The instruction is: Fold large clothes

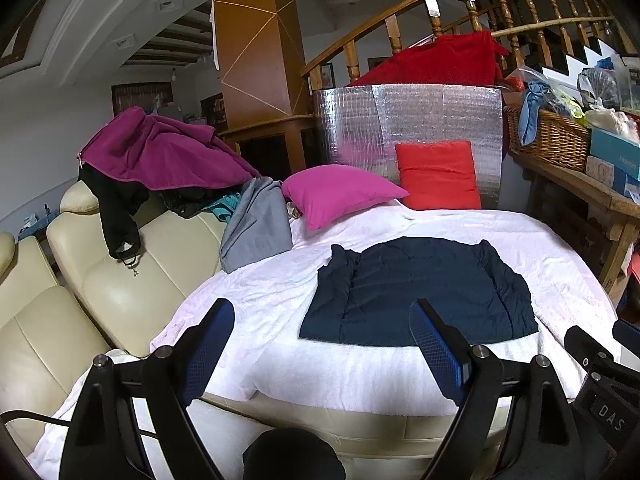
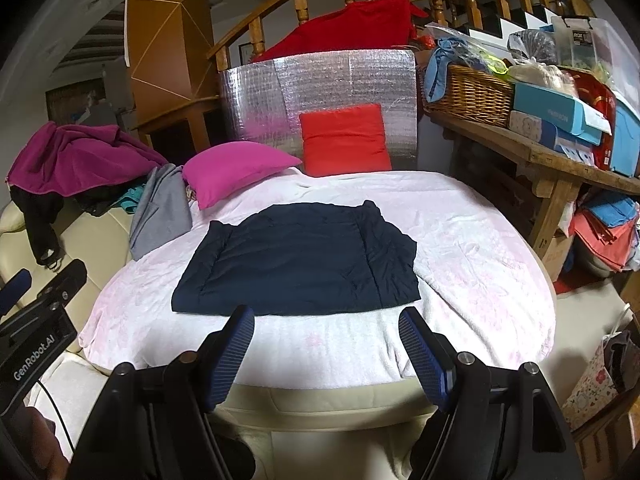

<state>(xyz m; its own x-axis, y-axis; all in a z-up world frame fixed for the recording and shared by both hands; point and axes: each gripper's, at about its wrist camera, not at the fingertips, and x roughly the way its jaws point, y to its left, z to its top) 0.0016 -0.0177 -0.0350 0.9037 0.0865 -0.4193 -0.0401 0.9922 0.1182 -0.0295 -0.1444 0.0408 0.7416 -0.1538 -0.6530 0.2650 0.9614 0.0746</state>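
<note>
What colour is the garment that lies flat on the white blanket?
The garment is dark navy blue; the right wrist view shows it best.

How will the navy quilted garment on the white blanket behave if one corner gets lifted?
The navy garment will probably drape and unfold: its sides already lie folded in soft creases. Its quilted panels suggest light padding, so likely light for its bulk. The fabric may slide over the white blanket rather than catch.

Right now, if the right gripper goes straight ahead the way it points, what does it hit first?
Probably the navy garment lying flat on the white blanket. The right gripper is open and empty, aimed down at the garment's near edge; depth is unclear, so it might meet the blanket just short of it.
</note>
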